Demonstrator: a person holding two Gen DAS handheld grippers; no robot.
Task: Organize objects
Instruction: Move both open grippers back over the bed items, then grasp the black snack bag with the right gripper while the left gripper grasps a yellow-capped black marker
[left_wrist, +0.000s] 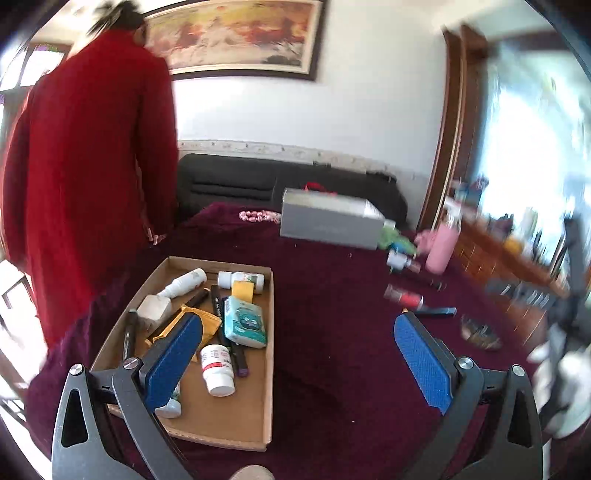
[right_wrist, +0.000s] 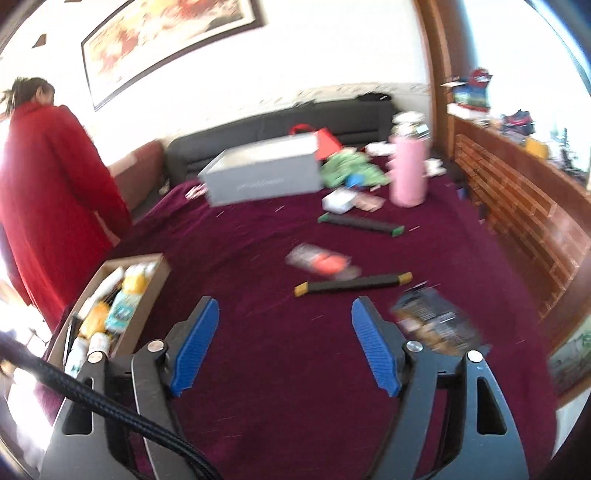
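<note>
A shallow cardboard tray (left_wrist: 269, 369) on the maroon cloth holds white bottles, markers, a teal tissue pack (left_wrist: 245, 320) and yellow packets; it also shows in the right wrist view (right_wrist: 146, 314). My left gripper (left_wrist: 299, 332) is open and empty, its left finger over the tray. My right gripper (right_wrist: 284, 317) is open and empty above the cloth. Ahead of it lie a black marker with yellow ends (right_wrist: 352, 283), a red-orange packet (right_wrist: 323, 264), a black marker with green ends (right_wrist: 360, 223) and a dark snack packet (right_wrist: 436, 321).
A grey box (right_wrist: 264, 175), green cloth (right_wrist: 351, 168) and a pink bottle (right_wrist: 408, 170) stand at the far side. A person in a red coat (left_wrist: 88, 177) stands at the left. A wooden cabinet (right_wrist: 517, 199) runs along the right, a dark sofa (left_wrist: 258, 181) behind.
</note>
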